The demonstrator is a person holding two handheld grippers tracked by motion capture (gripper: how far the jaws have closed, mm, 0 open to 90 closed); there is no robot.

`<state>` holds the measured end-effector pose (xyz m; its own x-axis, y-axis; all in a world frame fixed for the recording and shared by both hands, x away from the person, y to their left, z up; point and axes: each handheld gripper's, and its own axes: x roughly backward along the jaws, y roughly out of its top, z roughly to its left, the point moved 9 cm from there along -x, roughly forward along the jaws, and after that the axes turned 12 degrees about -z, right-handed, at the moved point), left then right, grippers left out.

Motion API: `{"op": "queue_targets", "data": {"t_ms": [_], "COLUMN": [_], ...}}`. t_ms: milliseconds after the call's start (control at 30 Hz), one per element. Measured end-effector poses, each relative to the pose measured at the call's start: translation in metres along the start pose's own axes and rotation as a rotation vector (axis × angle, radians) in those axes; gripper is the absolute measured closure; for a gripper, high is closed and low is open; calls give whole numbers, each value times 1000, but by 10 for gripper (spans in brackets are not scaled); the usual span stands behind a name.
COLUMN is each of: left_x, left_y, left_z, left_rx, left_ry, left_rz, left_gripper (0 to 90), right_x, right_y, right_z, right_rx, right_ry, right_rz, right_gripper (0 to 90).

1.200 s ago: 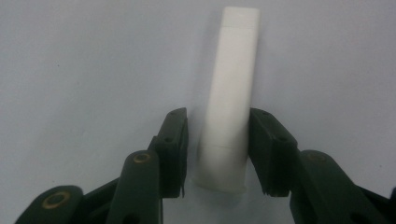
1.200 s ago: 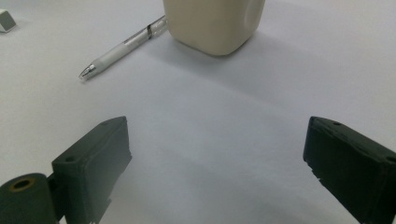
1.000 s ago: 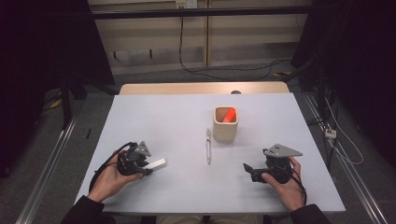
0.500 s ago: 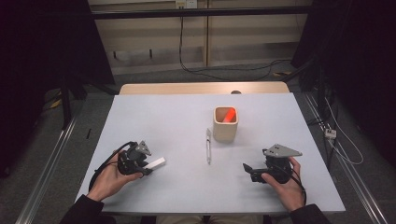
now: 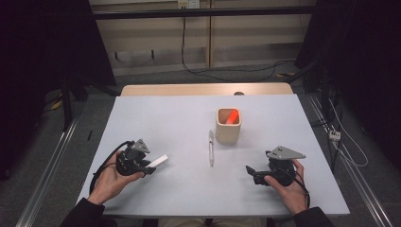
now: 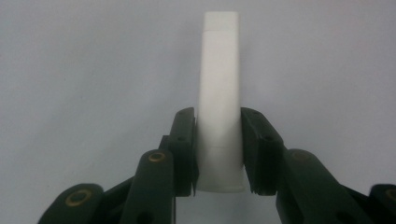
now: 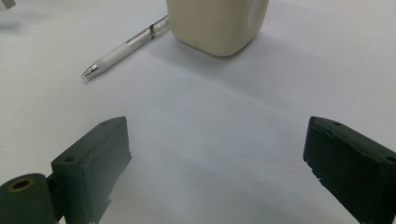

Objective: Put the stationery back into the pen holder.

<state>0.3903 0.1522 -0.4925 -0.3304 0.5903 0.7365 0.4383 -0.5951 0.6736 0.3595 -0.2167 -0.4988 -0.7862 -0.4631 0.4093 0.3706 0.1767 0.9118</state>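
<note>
Sitting clamped between jaws: white block [image 6: 219, 107]

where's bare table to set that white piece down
Bare patches: the near-centre strip between the left gripper holding the white block and the right gripper, and the far left, left of the cup. Crowded: pen beside the cup.

A beige cup [image 5: 229, 126] stood upright on the pale table [image 5: 179, 113], toward 1 o'clock from the table's centre, with an orange item [image 5: 231, 116] inside it (kind not discernible). A white pen [image 5: 211, 148] lay flat just beside the cup, at its 8 o'clock. Cables [image 5: 227, 71] trailed across the floor at 12 o'clock.
</note>
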Motion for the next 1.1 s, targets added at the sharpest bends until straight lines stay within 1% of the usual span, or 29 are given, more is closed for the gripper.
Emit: {"op": "queue_targets", "data": {"t_ms": [100, 133, 200, 267, 333, 367, 433, 500, 567, 633, 667, 700, 733, 800, 867, 900, 933, 967, 1000, 1033, 1100], "left_x": [2, 2, 2, 2, 0, -1, -4, -7, -10, -15, -16, -18, -19, -22, -25, -26, -29, -31, -33, -36, -41], "left_y": [4, 5, 8, 11, 13, 15, 18, 22, 26, 31, 34, 38, 41, 48, 54, 56, 59, 60, 62, 63, 65], "left_z": [-3, -5, -9, -12, -15, -16, -19, -22, -26, -32, -35, -38, -40, -46, -52, -54, -58, -59, -62, -63, -66], "left_rx": [6, 15, 14, 13, 10, 17, 8, 11, 2, -5, -18, -15, -39, -56, -65, -82, -72, -85, -84, -87, -95], "left_ry": [-16, -19, -34, -37, -42, -47, -52, -59, -66, -87, -94, -97, -107, -118, -129, -139, -146, -153, -156, -162, -176], "left_rz": [-21, -29, -39, -45, -51, -59, -60, -70, -71, -64, -59, -69, -60, -62, -68, -61, -67, -56, -58, -55, -48], "left_gripper": [675, 675, 675, 675, 675, 675, 675, 675, 675, 675, 675, 675, 675, 675, 675, 675, 675, 675, 675, 675, 675], "right_x": [-1, -1, -1, -2, -2, -3, -3, -4, -6, -7, -8, -9, -9, -10, -11, -12, -12, -12, -12, -13, -15], "right_y": [0, 0, 1, 2, 3, 3, 3, 3, 4, 3, 3, 3, 4, 5, 6, 6, 5, 5, 5, 5, 7], "right_z": [2, 3, 5, 8, 10, 11, 14, 17, 20, 23, 25, 28, 30, 34, 40, 43, 45, 49, 51, 53, 56], "right_rx": [4, 4, 9, 14, 16, 19, 16, 21, 26, 28, 29, 36, 51, 74, 84, 88, 101, 110, 121, 131, 151], "right_ry": [6, 8, 14, 18, 23, 29, 41, 47, 57, 66, 76, 84, 80, 81, 98, 105, 116, 132, 143, 146, 131], "right_rz": [2, 1, -1, -4, -4, 3, 10, 19, 23, 36, 45, 49, 47, 46, 45, 46, 53, 57, 58, 59, 53], "right_gripper": [70, 69, 67, 67, 68, 77, 79, 76, 76, 75, 75, 75, 74, 62, 65, 65, 67, 76, 85, 84, 58]}}
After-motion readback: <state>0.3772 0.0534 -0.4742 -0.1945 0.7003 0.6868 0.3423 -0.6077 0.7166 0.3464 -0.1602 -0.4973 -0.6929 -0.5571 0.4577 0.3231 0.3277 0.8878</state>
